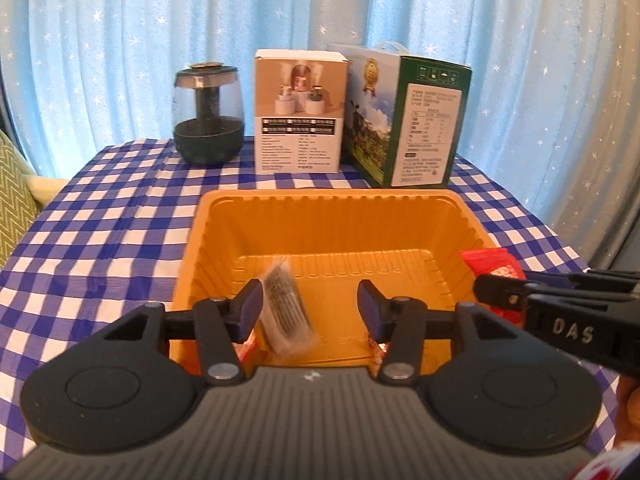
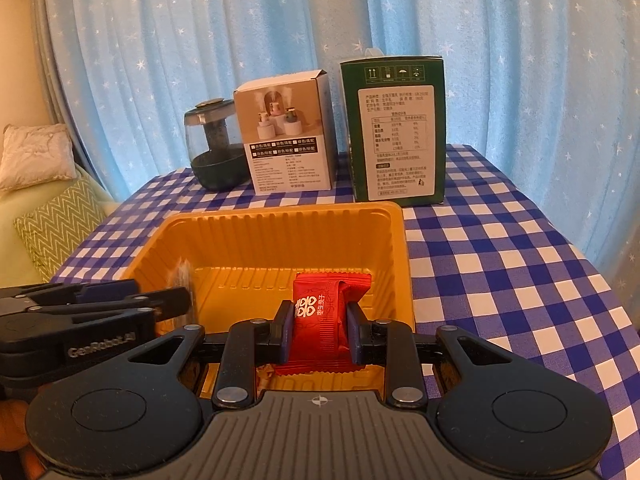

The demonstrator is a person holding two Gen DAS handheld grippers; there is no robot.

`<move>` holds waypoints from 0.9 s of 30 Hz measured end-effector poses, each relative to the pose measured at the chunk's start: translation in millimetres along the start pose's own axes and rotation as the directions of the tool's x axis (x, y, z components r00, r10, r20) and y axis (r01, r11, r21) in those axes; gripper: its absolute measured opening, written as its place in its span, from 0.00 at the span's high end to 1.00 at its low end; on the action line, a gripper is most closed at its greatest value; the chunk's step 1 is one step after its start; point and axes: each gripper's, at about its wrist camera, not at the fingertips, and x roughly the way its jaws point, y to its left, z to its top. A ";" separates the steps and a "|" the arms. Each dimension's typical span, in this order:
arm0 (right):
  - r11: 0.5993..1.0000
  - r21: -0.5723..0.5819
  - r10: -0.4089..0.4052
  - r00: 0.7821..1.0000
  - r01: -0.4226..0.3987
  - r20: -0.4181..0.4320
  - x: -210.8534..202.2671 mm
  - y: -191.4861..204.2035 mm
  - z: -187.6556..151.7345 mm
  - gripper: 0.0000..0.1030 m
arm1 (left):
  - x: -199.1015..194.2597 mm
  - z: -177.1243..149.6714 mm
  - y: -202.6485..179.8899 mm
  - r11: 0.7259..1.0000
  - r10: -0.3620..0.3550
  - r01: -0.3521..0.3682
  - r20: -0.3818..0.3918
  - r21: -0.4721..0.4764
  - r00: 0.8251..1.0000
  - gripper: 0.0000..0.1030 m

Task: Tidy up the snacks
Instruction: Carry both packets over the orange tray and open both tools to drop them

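The ridged orange plastic tray (image 2: 396, 248) looks smooth; the shiny red crinkly snack wrapper (image 2: 320, 320) sits mid-frame on checked cloth (image 2: 500, 272).

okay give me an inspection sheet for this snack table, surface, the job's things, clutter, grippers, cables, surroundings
Surface: table under a blue-and-white checked tablecloth.
Job's things: orange plastic tray; clear snack packet, blurred, tilted over the tray floor; red snack packet.
Clutter: dark glass humidifier, humidifier box and green carton, upright behind the tray.
Grippers: left gripper open over the tray, touching nothing; right gripper shut on the red snack packet above the tray.
Cables: nothing seen.
Surroundings: blue star-print curtain; cushions at left.
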 end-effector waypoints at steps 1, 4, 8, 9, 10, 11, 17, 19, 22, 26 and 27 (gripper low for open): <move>1.000 0.006 0.003 1.000 -0.003 0.000 0.1 -0.5 0.3 0.73 | -0.5 0.0 3.1 1.000 0.004 -0.004 0.000 -0.008 1.000 0.52; 1.000 0.017 0.010 1.000 -0.010 0.002 0.5 -0.7 0.6 0.73 | -0.9 0.2 9.9 0.999 0.015 -0.015 0.000 -0.029 1.000 0.51; 1.000 0.018 0.013 1.000 -0.014 0.013 -0.6 0.5 0.9 0.73 | -2.2 0.0 12.3 0.999 0.017 -0.017 0.004 -0.032 1.000 0.50; 1.000 0.021 0.015 1.000 -0.015 0.017 -0.8 0.6 1.1 0.73 | -2.4 -0.3 12.5 0.999 0.017 -0.017 0.005 -0.031 1.000 0.50; 1.000 0.025 0.017 1.000 -0.018 0.020 -0.9 0.5 1.1 0.73 | -2.4 -0.8 12.7 0.999 0.017 -0.016 0.004 -0.032 1.000 0.49; 0.999 0.030 0.023 0.999 -0.024 0.026 -1.3 0.0 0.7 0.73 | -2.5 -0.6 12.5 0.999 0.017 -0.017 0.002 -0.033 1.000 0.49; 0.996 0.067 0.051 0.997 -0.055 0.056 -3.0 -4.5 1.4 0.42 | -2.2 -2.5 13.9 0.999 0.011 -0.011 -0.005 -0.035 1.000 0.47; 0.996 0.072 0.044 0.997 -0.049 0.066 -5.0 -6.0 2.8 0.41 | -3.1 -3.2 14.4 0.999 0.014 -0.014 -0.003 -0.034 1.000 0.45; 0.996 0.077 0.031 0.996 -0.038 0.085 -8.9 -8.3 4.8 0.41 | -4.0 -3.9 16.1 0.999 0.015 -0.015 -0.004 -0.034 1.000 0.44; 0.997 0.076 0.014 0.994 -0.022 0.107 -14.2 -10.7 6.3 0.41 | -8.3 -4.5 17.9 0.999 0.017 -0.017 0.001 -0.031 1.000 0.42; 0.997 0.076 0.010 0.994 -0.018 0.110 -15.8 -11.4 6.3 0.41 | -9.8 -4.6 18.0 0.999 0.018 -0.018 0.002 -0.029 1.000 0.41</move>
